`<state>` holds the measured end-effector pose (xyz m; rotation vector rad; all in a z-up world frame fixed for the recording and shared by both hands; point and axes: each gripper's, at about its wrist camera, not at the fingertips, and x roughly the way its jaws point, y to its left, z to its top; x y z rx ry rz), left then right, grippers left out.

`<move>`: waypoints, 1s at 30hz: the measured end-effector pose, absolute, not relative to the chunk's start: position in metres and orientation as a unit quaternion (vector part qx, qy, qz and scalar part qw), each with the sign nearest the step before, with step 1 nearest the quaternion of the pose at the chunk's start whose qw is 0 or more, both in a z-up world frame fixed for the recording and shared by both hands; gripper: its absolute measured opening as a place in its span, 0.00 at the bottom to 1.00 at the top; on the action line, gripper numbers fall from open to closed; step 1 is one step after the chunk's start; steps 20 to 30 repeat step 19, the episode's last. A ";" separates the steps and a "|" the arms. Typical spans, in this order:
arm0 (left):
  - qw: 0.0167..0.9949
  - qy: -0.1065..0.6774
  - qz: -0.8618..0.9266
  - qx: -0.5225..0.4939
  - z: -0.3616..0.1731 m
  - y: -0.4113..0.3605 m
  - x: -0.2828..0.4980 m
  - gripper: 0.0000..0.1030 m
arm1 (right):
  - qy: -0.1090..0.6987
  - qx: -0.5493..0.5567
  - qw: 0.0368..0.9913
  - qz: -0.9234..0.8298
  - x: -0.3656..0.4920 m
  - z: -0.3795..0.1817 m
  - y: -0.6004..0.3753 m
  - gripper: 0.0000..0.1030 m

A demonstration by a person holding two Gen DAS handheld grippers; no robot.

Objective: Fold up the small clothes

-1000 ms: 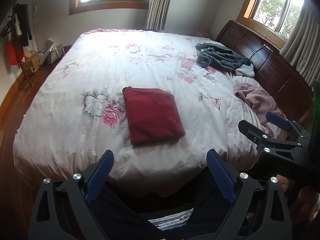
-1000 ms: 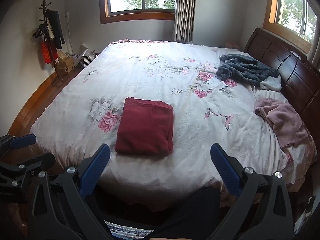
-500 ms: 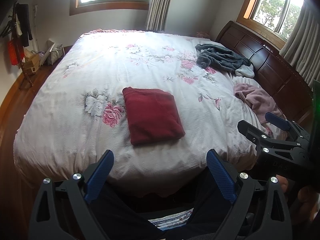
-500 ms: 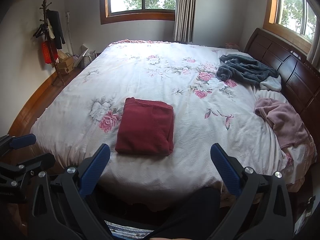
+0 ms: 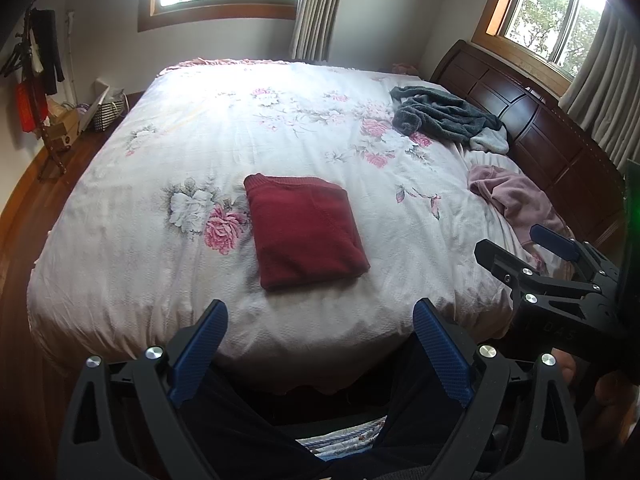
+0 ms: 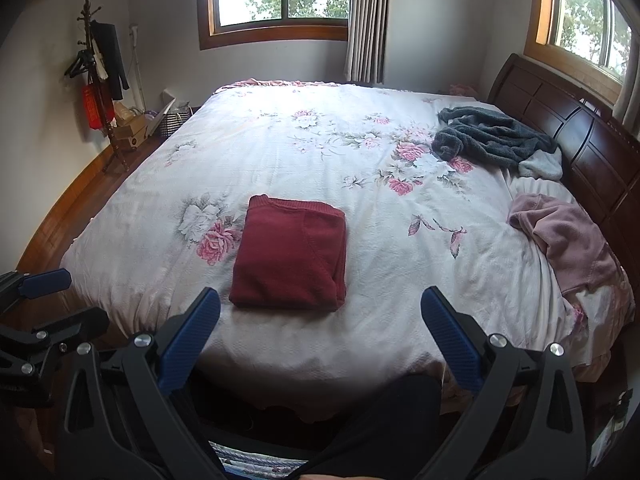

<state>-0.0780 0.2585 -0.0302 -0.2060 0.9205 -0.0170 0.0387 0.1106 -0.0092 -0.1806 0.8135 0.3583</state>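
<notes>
You are holding left tongs (image 5: 316,334) and right tongs (image 6: 320,320) spread, gripping nothing, one folded red garment (image 6: 290,254) lying on bed (image 6: 280,152), two unfolded garments, grey (image 6: 494,136) and pink (image 6: 564,236), lying near headboard (image 6: 580,140).

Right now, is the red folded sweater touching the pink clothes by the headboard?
Apart. The right wrist view shows the red folded sweater lying alone, with a wide stretch of bare flowered bedspread between it and the pink clothes.

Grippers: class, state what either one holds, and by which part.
Nothing. The left gripper and right gripper are open and empty; the red garment lies folded on the bed.
</notes>
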 end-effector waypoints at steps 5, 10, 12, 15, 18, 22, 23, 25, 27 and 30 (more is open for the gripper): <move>0.891 0.443 -0.008 -0.098 -0.030 0.259 -0.078 0.91 | 0.393 -0.087 0.899 0.173 0.039 -0.009 0.110 0.97; 0.891 0.443 -0.009 -0.098 -0.030 0.258 -0.078 0.91 | 0.393 -0.087 0.899 0.174 0.039 -0.009 0.110 0.97; 0.891 0.444 -0.008 -0.098 -0.030 0.258 -0.078 0.91 | 0.394 -0.087 0.899 0.173 0.037 -0.010 0.111 0.97; 0.891 0.444 -0.009 -0.098 -0.030 0.258 -0.078 0.91 | 0.394 -0.088 0.899 0.170 0.035 -0.010 0.111 0.97; 0.891 0.444 -0.009 -0.099 -0.031 0.259 -0.078 0.91 | 0.394 -0.088 0.899 0.171 0.033 -0.011 0.113 0.97; 0.891 0.444 -0.009 -0.099 -0.031 0.259 -0.078 0.91 | 0.393 -0.089 0.899 0.171 0.032 -0.011 0.113 0.97; 0.891 0.444 -0.009 -0.099 -0.031 0.259 -0.078 0.91 | 0.393 -0.089 0.899 0.171 0.032 -0.011 0.113 0.97; 0.891 0.444 -0.009 -0.099 -0.031 0.259 -0.078 0.91 | 0.393 -0.089 0.899 0.171 0.032 -0.011 0.113 0.97; 0.891 0.444 -0.009 -0.099 -0.031 0.259 -0.078 0.91 | 0.393 -0.089 0.899 0.171 0.032 -0.011 0.113 0.97; 0.891 0.444 -0.009 -0.099 -0.031 0.259 -0.078 0.91 | 0.393 -0.089 0.899 0.171 0.032 -0.011 0.113 0.97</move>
